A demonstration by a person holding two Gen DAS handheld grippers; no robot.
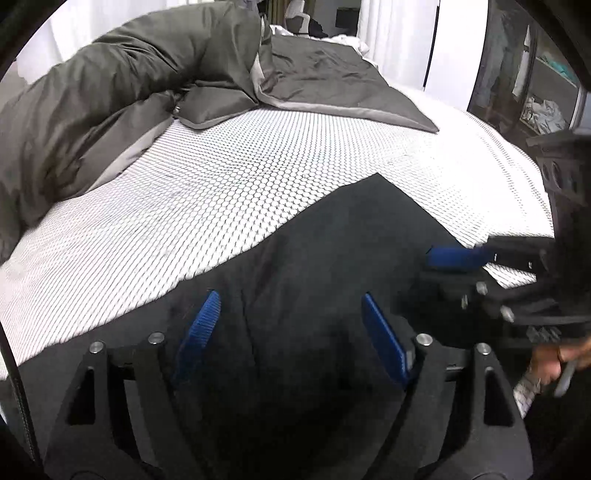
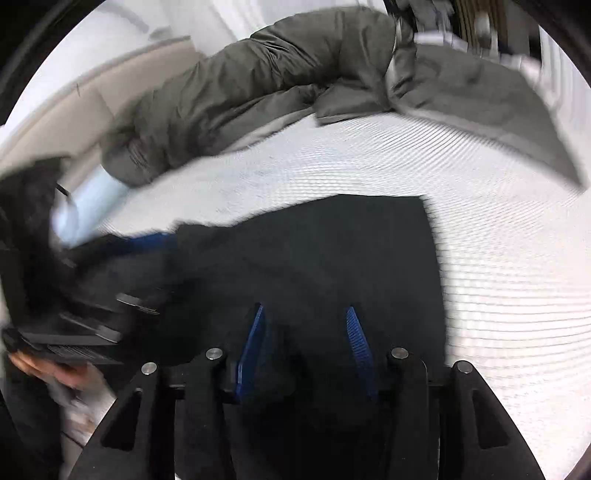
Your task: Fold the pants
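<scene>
White curtains (image 1: 391,33) hang behind your bed (image 1: 229,192), whose honeycomb-patterned white cover is bare in the middle, with a grey duvet (image 1: 122,85) bunched along its far side. Your black pants (image 1: 332,258) lie flat on the near part. Both your left hand-held gripper (image 1: 290,332) and right hand-held gripper (image 2: 306,347) stand released above the pants.

No legible text anywhere
</scene>
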